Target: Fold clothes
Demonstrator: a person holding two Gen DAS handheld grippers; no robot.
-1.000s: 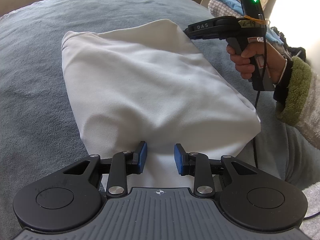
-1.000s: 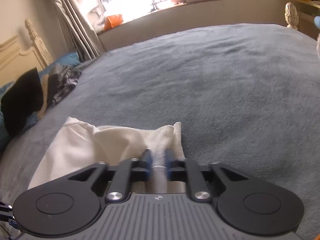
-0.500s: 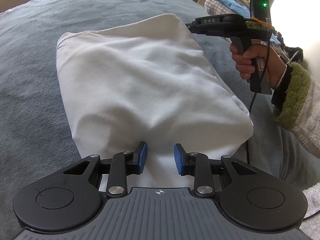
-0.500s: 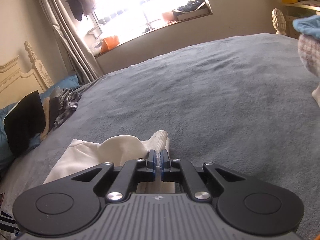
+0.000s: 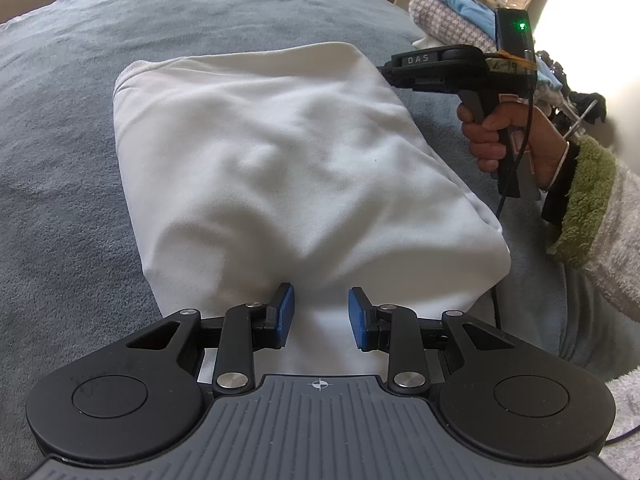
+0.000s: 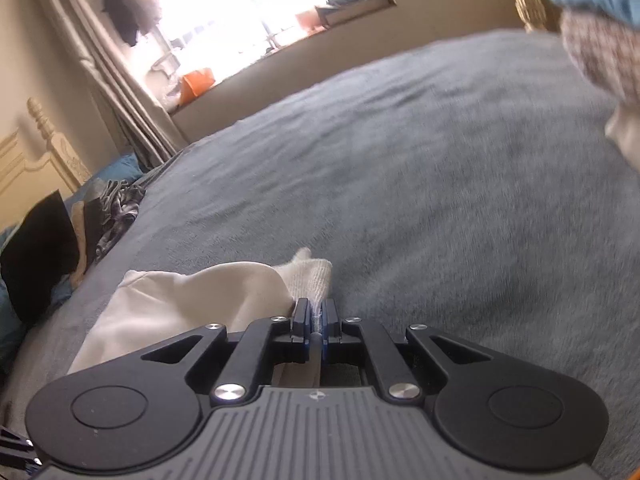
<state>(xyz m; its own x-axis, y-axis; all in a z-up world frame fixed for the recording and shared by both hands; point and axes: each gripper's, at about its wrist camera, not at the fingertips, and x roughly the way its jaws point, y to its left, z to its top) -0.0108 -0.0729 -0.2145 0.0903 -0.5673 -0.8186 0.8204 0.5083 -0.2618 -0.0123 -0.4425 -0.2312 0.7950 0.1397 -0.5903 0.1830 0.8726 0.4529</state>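
Note:
A white garment lies folded on the grey-blue bed. My left gripper is at its near edge, its blue pads a little apart and pressed on a thick fold, with creases running toward them. A hand holds my right gripper at the garment's far right corner. In the right wrist view the right gripper is shut on the ribbed hem of the white garment, which bunches to its left.
Folded clothes are stacked at the far right of the bed, blurred in the right wrist view. A person's fuzzy sleeve is at the right. Dark clothes lie by the headboard. The blanket stretches ahead.
The right gripper's jaws have closed tighter on the hem. It has rolled and shifted with the far corner, and the garment now lies a bit flatter. The left gripper has stayed put.

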